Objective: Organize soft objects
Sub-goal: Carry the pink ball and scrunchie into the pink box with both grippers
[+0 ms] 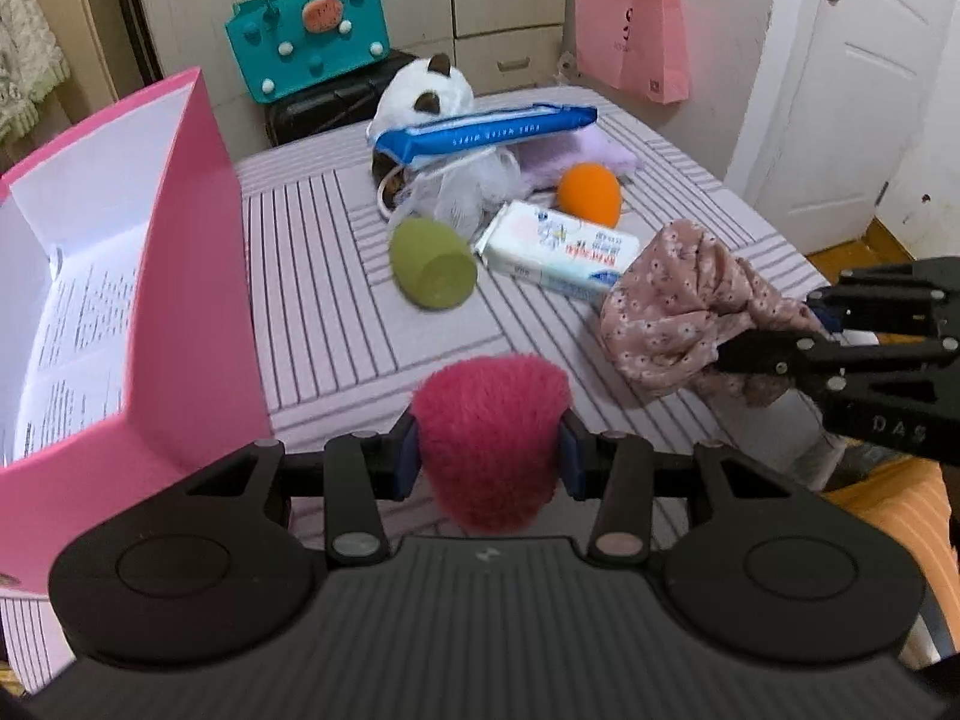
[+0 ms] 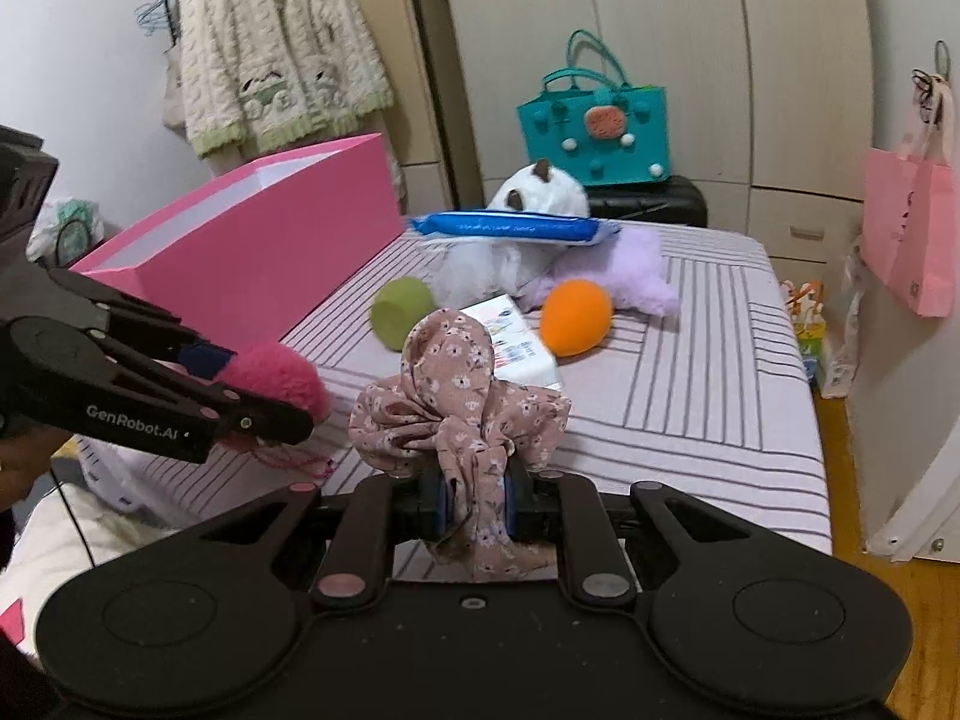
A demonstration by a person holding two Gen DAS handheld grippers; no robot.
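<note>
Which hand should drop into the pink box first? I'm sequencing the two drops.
Left, probably: the left gripper, clamping the pink fuzzy ball, sits right beside the pink box; the right gripper with its floral cloth is farther away.

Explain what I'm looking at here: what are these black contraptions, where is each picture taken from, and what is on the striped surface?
No robot here: a person holds two hand-held tools, each carrying a camera that looks along its fingers. One picture is from the left tool, shut on a fuzzy pink puff. The other is from the right tool, shut on a floral cloth. On the striped cover lie a green sponge, an orange sponge, a tissue pack, a blue wipes pack, a white plush and an open pink box.
</note>
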